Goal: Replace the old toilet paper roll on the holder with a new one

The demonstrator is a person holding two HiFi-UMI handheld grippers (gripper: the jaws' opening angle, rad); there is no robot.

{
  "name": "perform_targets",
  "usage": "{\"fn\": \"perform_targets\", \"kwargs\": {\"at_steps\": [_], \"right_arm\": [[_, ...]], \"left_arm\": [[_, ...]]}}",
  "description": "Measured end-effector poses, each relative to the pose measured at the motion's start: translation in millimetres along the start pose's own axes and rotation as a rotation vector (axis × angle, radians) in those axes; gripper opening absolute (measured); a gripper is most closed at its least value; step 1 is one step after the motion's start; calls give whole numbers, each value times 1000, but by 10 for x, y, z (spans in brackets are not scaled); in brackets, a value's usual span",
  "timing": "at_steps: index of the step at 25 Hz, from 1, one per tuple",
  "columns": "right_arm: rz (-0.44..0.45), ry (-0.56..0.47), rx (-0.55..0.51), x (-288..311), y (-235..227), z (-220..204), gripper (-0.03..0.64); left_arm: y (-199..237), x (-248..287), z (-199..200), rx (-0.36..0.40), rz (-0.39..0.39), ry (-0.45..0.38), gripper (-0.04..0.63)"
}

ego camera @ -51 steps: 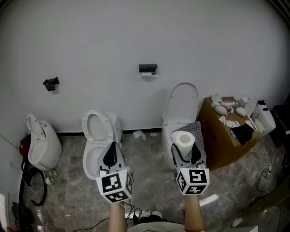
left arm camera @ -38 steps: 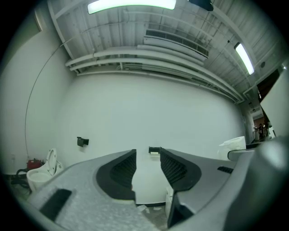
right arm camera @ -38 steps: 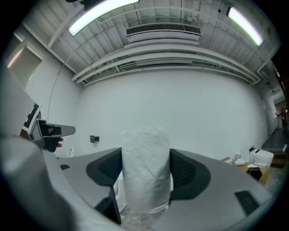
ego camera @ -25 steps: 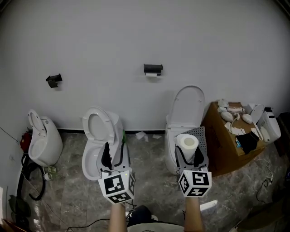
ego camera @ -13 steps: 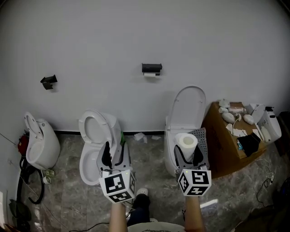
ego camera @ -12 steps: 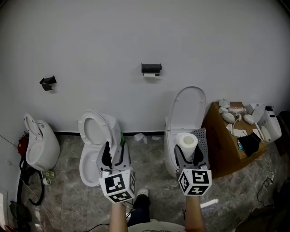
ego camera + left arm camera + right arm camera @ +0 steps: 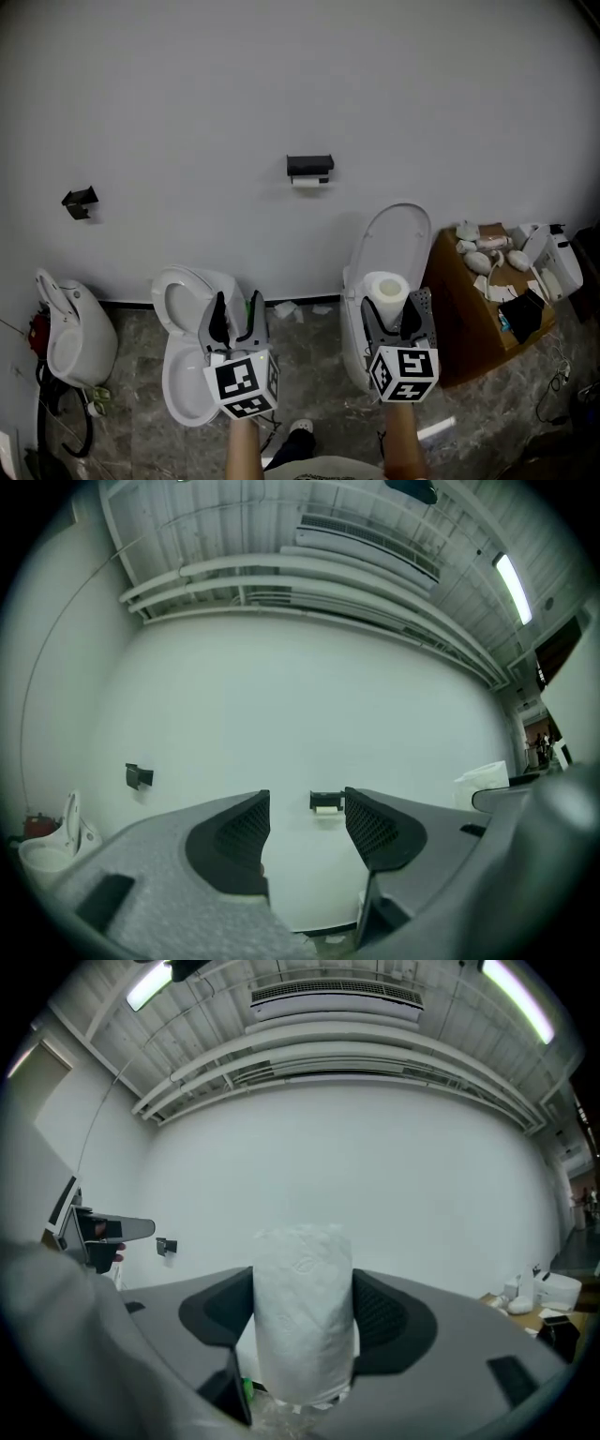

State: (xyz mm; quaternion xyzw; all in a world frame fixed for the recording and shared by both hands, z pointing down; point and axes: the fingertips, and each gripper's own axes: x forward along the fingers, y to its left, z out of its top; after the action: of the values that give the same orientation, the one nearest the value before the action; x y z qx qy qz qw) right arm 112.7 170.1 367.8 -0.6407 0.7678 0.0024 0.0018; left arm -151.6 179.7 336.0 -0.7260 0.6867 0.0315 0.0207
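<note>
Clamping a toilet roll (image 7: 303, 1312), right fingers (image 7: 389, 1321); left fingers (image 7: 230, 841) apart, empty; cardboard box (image 7: 464, 328) of oddments (image 7: 478, 261).

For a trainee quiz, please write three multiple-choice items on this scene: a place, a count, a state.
1. Where is the black wall-mounted paper holder?
A. on the white wall
B. on a door
C. on the ceiling

2. How many black fixtures hang on the wall?
A. one
B. two
C. four

3. What is the right tool's state?
A. open, empty
B. shut on a full white toilet paper roll
C. out of view

Key: 1 A, it is mounted high there; 2 B, the holder and a small black bracket; 3 B, its jaws press the roll's sides.
</note>
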Motion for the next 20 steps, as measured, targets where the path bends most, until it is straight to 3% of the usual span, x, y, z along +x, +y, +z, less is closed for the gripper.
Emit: {"fn": "perform_targets", "kwargs": {"at_steps": [9, 20], "right_arm": [[-32, -3, 2, 1020, 127, 36, 305], [-44, 44, 5, 1638, 142, -117, 305]], "left_arm": [[317, 1076, -22, 19, -44, -3, 232], [513, 1677, -236, 14, -44, 38, 231]]}}
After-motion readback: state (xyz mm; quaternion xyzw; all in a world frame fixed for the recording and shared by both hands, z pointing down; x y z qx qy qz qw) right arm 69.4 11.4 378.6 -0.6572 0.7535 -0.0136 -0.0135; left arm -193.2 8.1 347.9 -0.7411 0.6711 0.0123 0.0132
